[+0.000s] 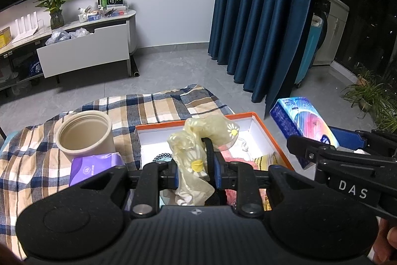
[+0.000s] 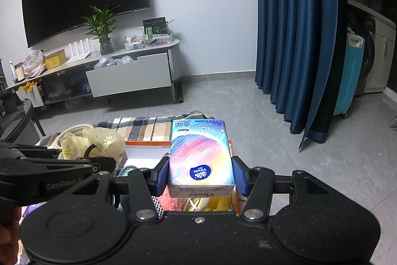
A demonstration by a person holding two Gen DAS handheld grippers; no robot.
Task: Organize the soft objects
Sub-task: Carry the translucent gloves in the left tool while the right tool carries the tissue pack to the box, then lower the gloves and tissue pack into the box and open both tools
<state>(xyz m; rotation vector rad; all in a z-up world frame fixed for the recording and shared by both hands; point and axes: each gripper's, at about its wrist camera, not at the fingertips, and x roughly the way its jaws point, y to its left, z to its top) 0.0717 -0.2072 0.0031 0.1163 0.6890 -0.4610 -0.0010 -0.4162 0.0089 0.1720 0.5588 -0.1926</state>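
- While your left gripper (image 1: pixel 196 175) pinches the floppy daisy-print pouch (image 1: pixel 198 148) above the orange-rimmed box (image 1: pixel 273 138), its loose end may snag the rim
- Your right gripper (image 2: pixel 201 175) clamps the tissue pack (image 2: pixel 201 155) over the box; squeeze harder and it may buckle

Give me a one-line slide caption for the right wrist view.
Right gripper holds a tissue pack above the orange-rimmed box, beside the left gripper's yellow daisy-print item.

The left gripper (image 1: pixel 197 173) is clamped tight, pointing toward twelve o'clock and tilted downward. The right gripper (image 2: pixel 201 175), at its three o'clock, is spread wide around its load.
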